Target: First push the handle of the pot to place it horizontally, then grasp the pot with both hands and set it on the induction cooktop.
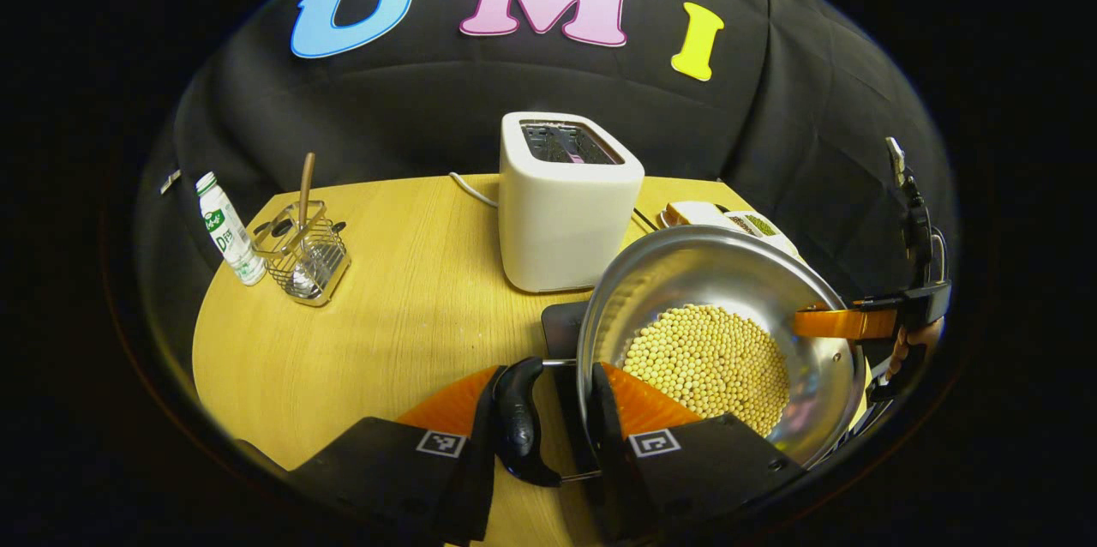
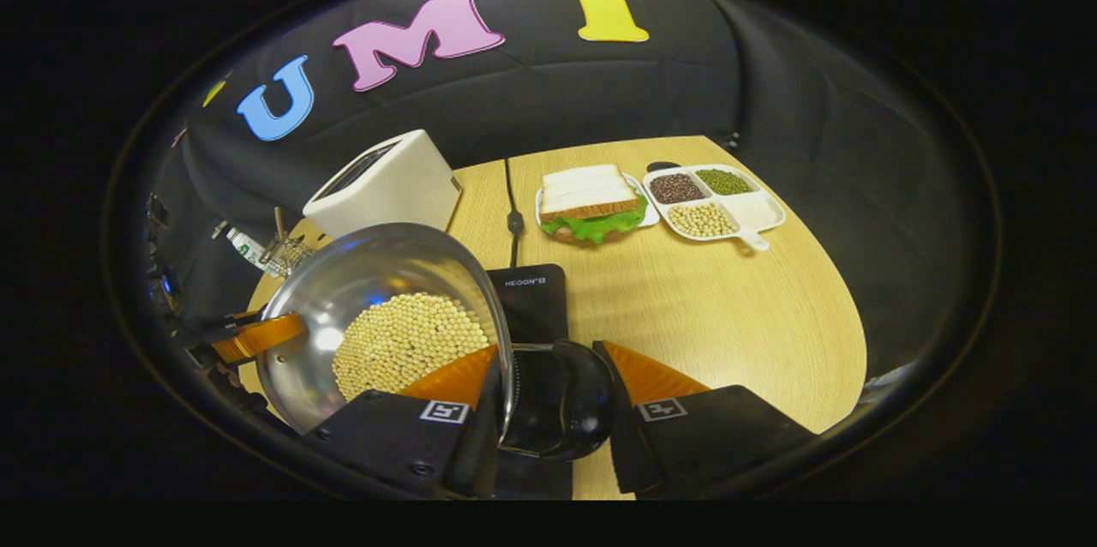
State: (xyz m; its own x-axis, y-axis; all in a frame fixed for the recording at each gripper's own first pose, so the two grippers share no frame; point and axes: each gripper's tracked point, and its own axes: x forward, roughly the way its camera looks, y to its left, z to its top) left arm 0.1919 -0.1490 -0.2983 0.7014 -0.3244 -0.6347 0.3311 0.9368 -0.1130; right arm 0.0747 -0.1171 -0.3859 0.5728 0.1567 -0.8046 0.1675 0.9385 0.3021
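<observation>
A steel pot (image 1: 728, 273) half full of pale beans (image 1: 707, 363) hangs between both grippers. In the left gripper view my left gripper (image 1: 544, 423) is shut on the pot's near black side handle (image 1: 520, 418), one finger inside the rim and one outside. Across the pot, the right gripper (image 1: 857, 321) grips the opposite rim. In the right gripper view my right gripper (image 2: 550, 418) is shut on its own black handle (image 2: 561, 401), with the pot (image 2: 377, 273) to its left. The black induction cooktop (image 2: 536, 298) lies under and beside the pot; I cannot tell if they touch.
A white toaster (image 1: 566, 204) stands just behind the pot on the wooden table (image 1: 360, 341). At the far left are a bottle (image 1: 227, 230) and a wire utensil rack (image 1: 304, 251). A sandwich plate (image 2: 591, 204), a divided bean tray (image 2: 711, 200) and a cable (image 2: 512, 213) lie behind the cooktop.
</observation>
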